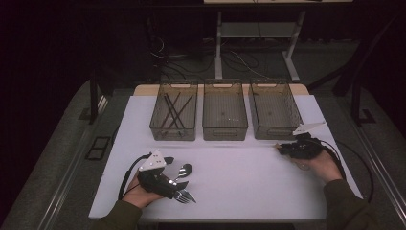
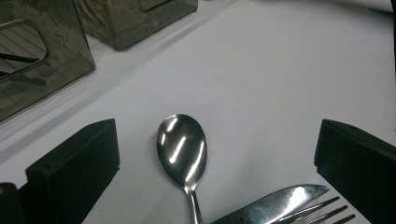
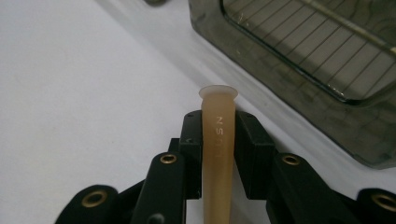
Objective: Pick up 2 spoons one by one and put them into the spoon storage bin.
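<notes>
My right gripper [image 1: 283, 149] is shut on a tan plastic stick [image 3: 217, 154] with a flared end, which pokes out past the jaws toward the right-hand bin [image 3: 289, 88]. In the high view the stick's tip [image 1: 277, 146] sits just in front of that bin [image 1: 275, 133]. My left gripper [image 1: 179, 188] stands open low over the table near its front left. A metal spoon [image 2: 183, 151] lies bowl up between its jaws, untouched. A serrated knife [image 2: 275, 205] and a fork [image 2: 327, 209] lie beside the spoon's handle. The spoon [image 1: 183, 170] and fork [image 1: 187, 196] also show from above.
Three smoky clear bins stand in a row at the back of the white table [image 1: 249, 177]. The left bin [image 1: 174, 132] holds several dark thin sticks [image 1: 173, 111]; the middle bin [image 1: 225, 132] looks bare. Cables trail from both grippers.
</notes>
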Tool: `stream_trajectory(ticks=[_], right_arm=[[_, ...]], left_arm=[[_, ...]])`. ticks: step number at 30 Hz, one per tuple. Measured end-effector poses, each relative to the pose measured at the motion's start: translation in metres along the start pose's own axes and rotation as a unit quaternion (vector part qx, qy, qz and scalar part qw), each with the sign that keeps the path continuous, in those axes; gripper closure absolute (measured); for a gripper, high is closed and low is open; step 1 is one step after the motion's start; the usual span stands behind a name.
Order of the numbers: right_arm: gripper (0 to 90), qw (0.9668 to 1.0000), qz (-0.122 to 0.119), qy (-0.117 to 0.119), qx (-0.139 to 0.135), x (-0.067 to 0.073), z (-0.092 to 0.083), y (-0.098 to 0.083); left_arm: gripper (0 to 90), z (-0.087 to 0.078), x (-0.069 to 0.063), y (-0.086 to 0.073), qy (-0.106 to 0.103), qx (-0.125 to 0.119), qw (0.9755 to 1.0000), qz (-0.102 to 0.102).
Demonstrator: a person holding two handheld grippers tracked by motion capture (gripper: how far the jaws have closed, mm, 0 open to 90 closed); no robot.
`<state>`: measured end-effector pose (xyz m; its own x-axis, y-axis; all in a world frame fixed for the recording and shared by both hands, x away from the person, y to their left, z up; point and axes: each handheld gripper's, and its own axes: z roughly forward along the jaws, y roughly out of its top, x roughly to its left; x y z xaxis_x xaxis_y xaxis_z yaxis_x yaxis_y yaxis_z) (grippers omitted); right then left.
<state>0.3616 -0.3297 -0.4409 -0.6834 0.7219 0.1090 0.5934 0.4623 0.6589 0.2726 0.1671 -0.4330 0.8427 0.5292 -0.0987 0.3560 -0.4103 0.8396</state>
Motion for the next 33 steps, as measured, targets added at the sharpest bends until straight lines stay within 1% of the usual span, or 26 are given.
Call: stream_trajectory(ticks=[3,7,16,24,33], right_arm=[[74.3,0.9999,0.009,0.005,-0.010,-0.001,-0.004,0.000],[74.5,0.9994,0.018,0.019,-0.021,-0.002,-0.008,0.001],[74.4,0.9991,0.015,0.015,-0.036,0.001,-0.017,0.005],[74.3,0.9983,0.004,0.024,-0.053,0.012,-0.022,0.014],[74.4,0.9973,0.010,0.032,-0.066,0.017,-0.024,0.023]], left_arm=[[0.0,0.000,0.000,0.000,0.000,0.001,1.0000,0.000],[0.0,0.000,0.000,0.000,0.000,-0.001,1.0000,0.000],[0.0,0.000,0.000,0.000,0.000,-0.001,1.0000,-0.001],[0.0,0.000,0.001,0.000,0.000,-0.003,1.0000,0.000],[0.0,0.000,0.001,0.000,-0.001,-0.004,1.0000,-0.002]])
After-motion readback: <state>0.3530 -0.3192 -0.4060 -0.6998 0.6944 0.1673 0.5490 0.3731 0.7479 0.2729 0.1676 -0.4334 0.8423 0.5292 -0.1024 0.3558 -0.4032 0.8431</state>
